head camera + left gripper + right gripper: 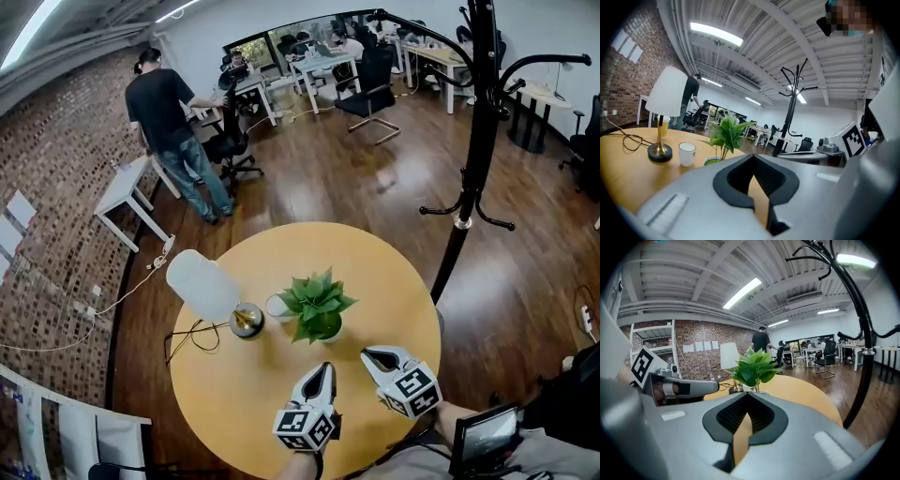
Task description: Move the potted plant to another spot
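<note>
A small green potted plant (316,307) in a white pot stands near the middle of the round wooden table (384,281). The same plant (727,136) shows ahead in the left gripper view, and the plant (755,367) rises just beyond the jaws in the right gripper view. My left gripper (328,366) hovers over the table's near part, just short of the pot, shut and empty. My right gripper (367,356) sits to its right, also shut with nothing in it. Both point toward the plant without touching it.
A white-shaded lamp (208,289) with a brass base and a white cup (278,307) stand left of the plant; the lamp's cord (192,335) trails off the table. A black coat stand (476,131) rises at the right. A person (173,127) stands by desks far back.
</note>
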Motion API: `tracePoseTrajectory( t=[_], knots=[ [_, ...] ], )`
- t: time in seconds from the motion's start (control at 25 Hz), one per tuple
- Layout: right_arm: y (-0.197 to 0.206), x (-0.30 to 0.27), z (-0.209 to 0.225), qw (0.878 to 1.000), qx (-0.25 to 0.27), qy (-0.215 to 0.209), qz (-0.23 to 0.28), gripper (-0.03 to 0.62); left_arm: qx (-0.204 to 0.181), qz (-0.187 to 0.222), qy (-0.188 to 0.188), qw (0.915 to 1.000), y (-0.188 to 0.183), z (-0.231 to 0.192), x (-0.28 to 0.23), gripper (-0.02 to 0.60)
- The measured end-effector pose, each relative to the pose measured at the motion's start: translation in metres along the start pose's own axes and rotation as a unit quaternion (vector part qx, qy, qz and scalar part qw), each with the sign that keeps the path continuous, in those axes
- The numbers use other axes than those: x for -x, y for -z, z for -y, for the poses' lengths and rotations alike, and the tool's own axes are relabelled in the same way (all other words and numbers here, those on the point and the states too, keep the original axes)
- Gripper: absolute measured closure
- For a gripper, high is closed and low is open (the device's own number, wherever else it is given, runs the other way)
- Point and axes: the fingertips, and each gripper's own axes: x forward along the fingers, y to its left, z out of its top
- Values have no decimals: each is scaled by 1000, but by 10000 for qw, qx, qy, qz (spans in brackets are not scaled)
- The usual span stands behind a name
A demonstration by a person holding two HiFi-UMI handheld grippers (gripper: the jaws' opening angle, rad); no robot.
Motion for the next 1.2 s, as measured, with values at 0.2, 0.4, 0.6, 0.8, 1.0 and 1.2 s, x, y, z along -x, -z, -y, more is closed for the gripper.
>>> tracePoseTrajectory(
  t=[0.2, 0.4, 0.6, 0.8, 1.0, 1.2],
  knots=[
    [22, -25, 14, 9991, -34, -281, -314, 586, 202, -120, -302, 9993, 17, -21, -20, 580],
    [56, -53, 24, 9978, -94, -331, -575, 586, 289, -353, -388, 9982, 51, -46, -36, 580],
    [74, -72, 28, 9966, -143, -253, -776, 586, 491, -599, -383, 9963, 76, -64, -43, 580],
    [88, -83, 29, 9948, -238, -242, -959, 586, 495, -794, -392, 9948, 90, -76, -49, 580],
    [102, -100, 38, 9941, -229, -233, -1032, 586, 460, -936, -423, 9936, 108, -95, -64, 580],
    [117, -121, 45, 9932, -196, -291, -1108, 586, 468, -1045, -480, 9923, 128, -112, -77, 580]
  ],
)
